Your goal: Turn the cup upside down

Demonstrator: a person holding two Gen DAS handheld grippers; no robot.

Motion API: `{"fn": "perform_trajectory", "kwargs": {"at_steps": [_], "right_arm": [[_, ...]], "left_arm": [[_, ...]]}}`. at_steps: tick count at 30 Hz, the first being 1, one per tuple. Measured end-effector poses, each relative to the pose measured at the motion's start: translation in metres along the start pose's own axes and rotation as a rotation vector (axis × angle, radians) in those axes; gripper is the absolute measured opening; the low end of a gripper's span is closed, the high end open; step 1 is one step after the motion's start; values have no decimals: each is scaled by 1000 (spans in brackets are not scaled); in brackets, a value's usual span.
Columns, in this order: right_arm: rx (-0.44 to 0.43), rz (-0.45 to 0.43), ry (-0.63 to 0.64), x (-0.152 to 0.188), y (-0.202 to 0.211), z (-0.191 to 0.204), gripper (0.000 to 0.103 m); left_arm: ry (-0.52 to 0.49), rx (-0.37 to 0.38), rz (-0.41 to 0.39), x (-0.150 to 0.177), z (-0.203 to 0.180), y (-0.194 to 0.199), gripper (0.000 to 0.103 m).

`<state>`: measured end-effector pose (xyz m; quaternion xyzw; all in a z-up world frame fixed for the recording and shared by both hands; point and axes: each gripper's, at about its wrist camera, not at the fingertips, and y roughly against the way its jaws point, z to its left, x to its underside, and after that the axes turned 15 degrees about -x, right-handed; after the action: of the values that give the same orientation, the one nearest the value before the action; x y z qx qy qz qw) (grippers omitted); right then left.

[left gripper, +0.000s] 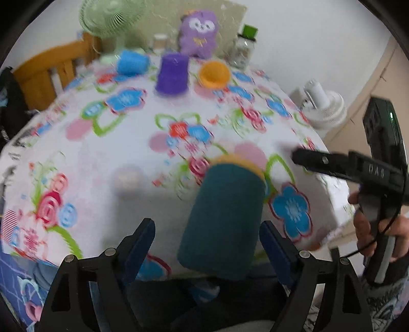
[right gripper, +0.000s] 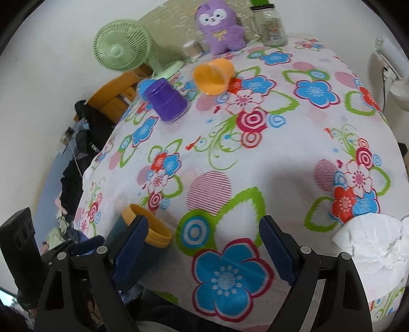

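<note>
A dark teal cup [left gripper: 225, 219] with a yellow rim lies tilted between the wide-open fingers of my left gripper [left gripper: 207, 246], rim pointing away; neither finger touches it. The frame is blurred. The same cup [right gripper: 143, 235] shows in the right wrist view at the table's near left edge, partly behind my left finger. My right gripper [right gripper: 203, 246] is open and empty above the near table edge; it also shows in the left wrist view [left gripper: 332, 166] at the right. A purple cup [left gripper: 171, 74] stands upside down at the back, with a blue cup [left gripper: 132, 62] and an orange cup [left gripper: 214, 74] on their sides.
A floral cloth covers the table [right gripper: 255, 158]. At the back stand a green fan [right gripper: 120, 48], a purple plush toy [right gripper: 218, 24] and a glass jar [right gripper: 271, 25]. Crumpled white paper [right gripper: 373, 245] lies at the near right. A wooden chair [left gripper: 51, 69] is at the back left.
</note>
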<state>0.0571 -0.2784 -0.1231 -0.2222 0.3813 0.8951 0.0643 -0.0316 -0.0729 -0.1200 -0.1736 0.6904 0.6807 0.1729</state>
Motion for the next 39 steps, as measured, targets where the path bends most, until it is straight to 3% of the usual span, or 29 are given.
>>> {"fn": "perform_trajectory", "kwargs": {"at_steps": [3,6,8,13,26,39], "right_arm": [[4,3,2,-1,-3,3,90],[10,5,7,-1,-2,5,90],[13,3,9,-1,-1,5,90],[18,-7,2,-3,2,4,90],[-6,4,46,-7,-4,15,90],[-8,8,48,-8,-7,15,90]], "left_arm": [[-37,22,8,3,-10,-2,85],[-54,-3,11,3,-15,-8,82],[-49,-1,30,3,-14,-13,71],[-40,4,35,3,-10,-13,70],[22,-41,-138,-45,14,31,67],[63,-47,-191,-75,9,25,67]]}}
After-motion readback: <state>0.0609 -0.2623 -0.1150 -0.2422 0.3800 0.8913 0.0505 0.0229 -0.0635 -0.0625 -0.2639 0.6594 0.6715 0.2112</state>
